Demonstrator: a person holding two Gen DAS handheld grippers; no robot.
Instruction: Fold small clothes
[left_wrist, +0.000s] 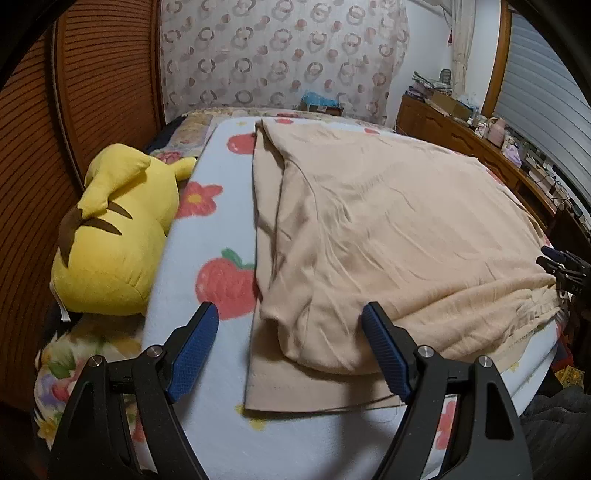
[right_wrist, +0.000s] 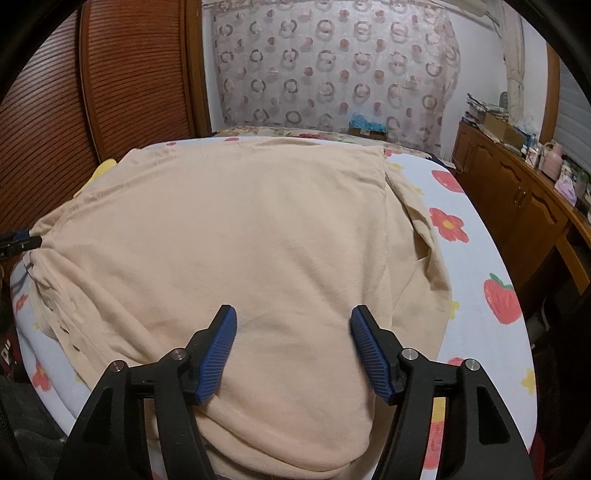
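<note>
— Where does your garment lie?
— The beige shirt is spread flat on the fruit-print blanket.
— And your tongs?
— Your left gripper and right gripper both stand apart, holding nothing.
— What differs between views?
— Only your left wrist view shows the yellow plush toy beside the blanket; your right shows the shirt's far sleeve.

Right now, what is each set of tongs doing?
Left tongs: open, holding nothing, over the beige garment's edge.
Right tongs: open, holding nothing, above the garment.
</note>
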